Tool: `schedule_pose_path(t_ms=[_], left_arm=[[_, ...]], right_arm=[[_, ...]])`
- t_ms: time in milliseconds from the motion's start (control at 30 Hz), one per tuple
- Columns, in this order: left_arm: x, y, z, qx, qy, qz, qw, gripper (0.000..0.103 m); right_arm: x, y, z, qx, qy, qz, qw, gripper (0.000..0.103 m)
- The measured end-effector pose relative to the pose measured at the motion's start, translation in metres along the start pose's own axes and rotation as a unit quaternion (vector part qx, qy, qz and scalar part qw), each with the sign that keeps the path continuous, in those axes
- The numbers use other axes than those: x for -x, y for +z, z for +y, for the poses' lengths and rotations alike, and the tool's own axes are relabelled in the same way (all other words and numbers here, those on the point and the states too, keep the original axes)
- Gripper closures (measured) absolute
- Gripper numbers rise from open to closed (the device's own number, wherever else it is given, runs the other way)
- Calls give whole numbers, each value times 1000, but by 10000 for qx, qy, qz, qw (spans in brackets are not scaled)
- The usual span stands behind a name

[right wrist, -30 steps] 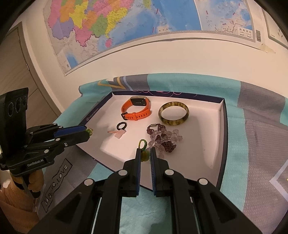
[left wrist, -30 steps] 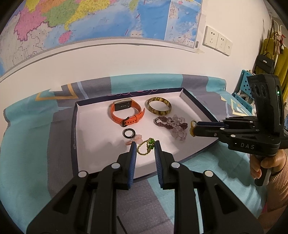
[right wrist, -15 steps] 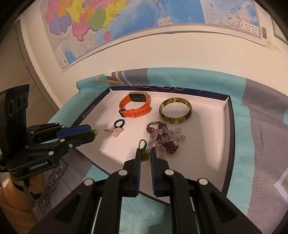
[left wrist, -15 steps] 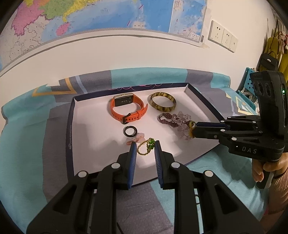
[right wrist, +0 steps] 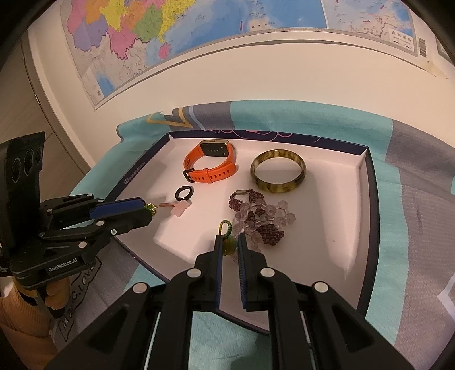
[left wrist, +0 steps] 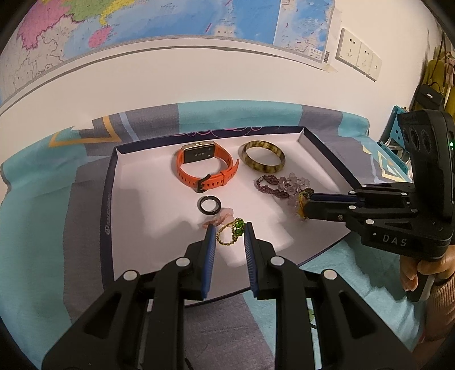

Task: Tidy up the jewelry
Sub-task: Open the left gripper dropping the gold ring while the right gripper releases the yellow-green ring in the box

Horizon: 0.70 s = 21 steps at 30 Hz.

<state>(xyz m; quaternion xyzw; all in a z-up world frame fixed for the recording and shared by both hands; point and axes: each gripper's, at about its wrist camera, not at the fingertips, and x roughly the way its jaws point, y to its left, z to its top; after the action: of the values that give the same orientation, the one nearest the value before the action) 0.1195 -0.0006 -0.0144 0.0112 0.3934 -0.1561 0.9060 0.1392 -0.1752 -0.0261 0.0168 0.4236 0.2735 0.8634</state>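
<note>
A white tray with a dark rim (left wrist: 109, 205) (right wrist: 366, 205) holds an orange watch (left wrist: 206, 168) (right wrist: 212, 166), a brown bangle (left wrist: 263, 160) (right wrist: 278, 172), a black ring (left wrist: 209, 205) (right wrist: 184, 194), a pink piece (left wrist: 219, 217) (right wrist: 180, 209) and purple and clear bead bracelets (left wrist: 280, 185) (right wrist: 261, 217). My left gripper (left wrist: 227, 227) (right wrist: 152, 212) is shut on a green bead ring with a gold band (left wrist: 231, 232) (right wrist: 151, 208). My right gripper (right wrist: 228, 240) (left wrist: 303, 206) is shut on a green and yellow beaded charm (right wrist: 227, 236) (left wrist: 301, 199) beside the bead bracelets.
The tray lies on a teal and grey cloth (left wrist: 42, 216) (right wrist: 412, 216) against a white wall with a map (left wrist: 170, 20). Wall sockets (left wrist: 358, 54) are at the upper right. A teal crate (left wrist: 396, 125) and hanging bags (left wrist: 432, 85) stand at the far right.
Both grippers have moved forward over the tray with their pieces still held. The right gripper's tip now sits by the bead bracelets.
</note>
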Motion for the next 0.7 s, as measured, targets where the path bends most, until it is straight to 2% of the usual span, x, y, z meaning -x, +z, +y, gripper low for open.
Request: schedule_pose_path(t_ms=[600, 700], left_arm=[[-9, 1, 1, 18, 21, 106, 9999, 82], [-9, 0, 0, -4, 33, 95, 9999, 80]], right_arm=[[-7, 6, -3, -94, -91, 8, 9999, 94], [-5, 5, -4, -140, -114, -15, 9998, 91]])
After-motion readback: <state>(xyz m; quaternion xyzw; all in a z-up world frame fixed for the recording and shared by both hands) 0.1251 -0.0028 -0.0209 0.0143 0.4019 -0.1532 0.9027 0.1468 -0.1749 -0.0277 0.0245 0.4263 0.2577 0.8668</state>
